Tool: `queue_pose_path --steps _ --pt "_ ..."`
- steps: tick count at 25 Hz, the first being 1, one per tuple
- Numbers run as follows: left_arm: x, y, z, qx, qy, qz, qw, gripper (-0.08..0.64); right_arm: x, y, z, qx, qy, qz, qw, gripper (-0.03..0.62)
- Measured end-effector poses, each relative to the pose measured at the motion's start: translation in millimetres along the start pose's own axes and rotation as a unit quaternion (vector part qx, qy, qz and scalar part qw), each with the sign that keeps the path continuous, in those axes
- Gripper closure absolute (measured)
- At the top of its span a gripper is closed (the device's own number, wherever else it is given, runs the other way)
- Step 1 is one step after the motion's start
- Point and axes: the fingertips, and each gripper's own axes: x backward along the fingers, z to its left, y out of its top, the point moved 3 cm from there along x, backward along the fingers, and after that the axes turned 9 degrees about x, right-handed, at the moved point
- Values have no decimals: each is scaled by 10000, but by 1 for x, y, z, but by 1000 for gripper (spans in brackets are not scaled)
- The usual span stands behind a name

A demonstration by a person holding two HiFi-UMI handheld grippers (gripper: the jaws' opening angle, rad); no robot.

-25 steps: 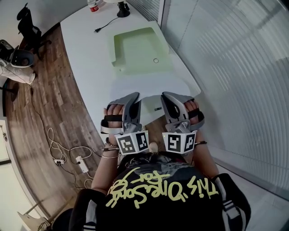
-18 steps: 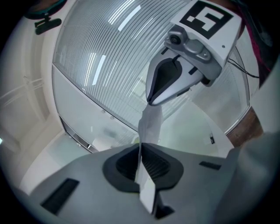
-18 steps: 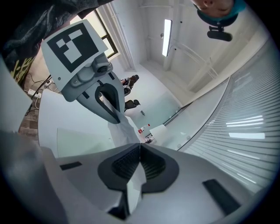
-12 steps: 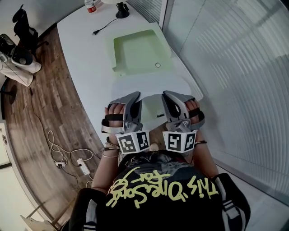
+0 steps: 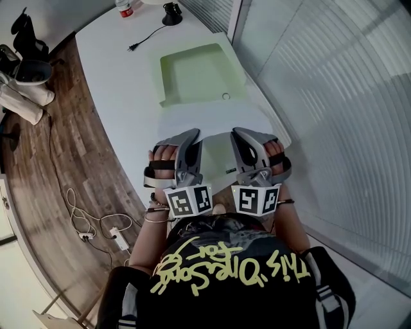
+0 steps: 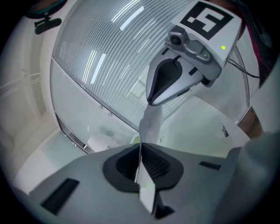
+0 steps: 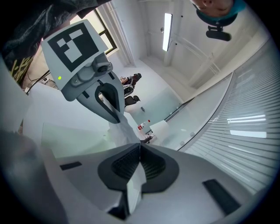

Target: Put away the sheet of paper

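Observation:
The white sheet of paper [image 5: 215,122] hangs flat over the near end of the white table [image 5: 122,83], held by its near edge. My left gripper [image 5: 192,136] is shut on its left corner and my right gripper [image 5: 238,135] on its right corner. In the left gripper view the sheet [image 6: 148,127] runs edge-on from my own pads [image 6: 141,162] across to the right gripper [image 6: 152,100]. The right gripper view shows the same: paper [image 7: 124,129] pinched in my jaws [image 7: 140,162], with the left gripper [image 7: 114,117] beyond. A pale green flat tray [image 5: 199,74] lies on the table just past the sheet.
A red-labelled bottle [image 5: 124,8], a black stand [image 5: 172,11] and a plug on a black cord [image 5: 144,37] sit at the table's far end. A ribbed glass wall [image 5: 334,128] runs along the right. On the left, the wooden floor holds cables, a power strip [image 5: 117,230] and a chair [image 5: 26,38].
Both grippers, still holding the sheet, have drifted a little forward along the table toward the green tray. Their grip has not changed.

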Motion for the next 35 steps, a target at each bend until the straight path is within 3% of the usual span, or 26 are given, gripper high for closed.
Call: queue_pose_path --steps 16,35 --pt "-29 -11 10 83 -220 -80 9997 551 -33 -9 -6 -9 26 231 9997 584" --pt "-41 -17 11 261 -62 427 9987 551 -51 -18 -8 82 464 -178 9987 584"
